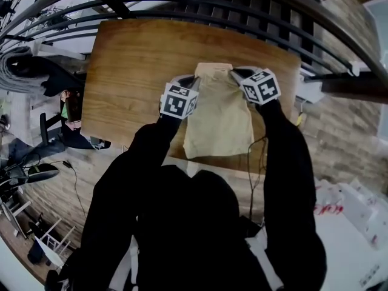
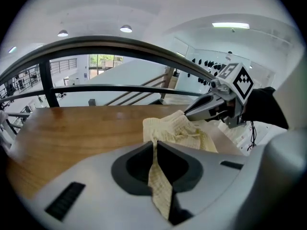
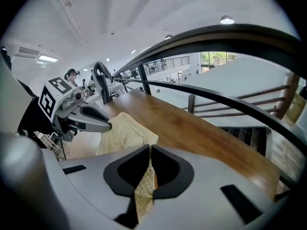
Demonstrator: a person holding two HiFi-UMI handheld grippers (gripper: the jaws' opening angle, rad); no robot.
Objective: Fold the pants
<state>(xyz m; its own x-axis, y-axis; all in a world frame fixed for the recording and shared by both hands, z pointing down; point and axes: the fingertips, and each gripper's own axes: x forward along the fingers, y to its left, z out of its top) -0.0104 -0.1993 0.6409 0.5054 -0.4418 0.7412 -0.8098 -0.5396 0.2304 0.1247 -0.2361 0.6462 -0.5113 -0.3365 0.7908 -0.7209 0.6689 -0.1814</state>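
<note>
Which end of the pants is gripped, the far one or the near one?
The far end of the pants: the left gripper and right gripper each pinch a corner there, while the near end lies free on the table.

Left half of table bare wood: wide passage. Narrow bare strip beyond pants, then black railing close behind far edge, blocks reach past it. Left claw and right claw pinch pants' far corners; cloth between them fills gap. Little table right of right claw. Dark sleeves cover near edge.
</note>
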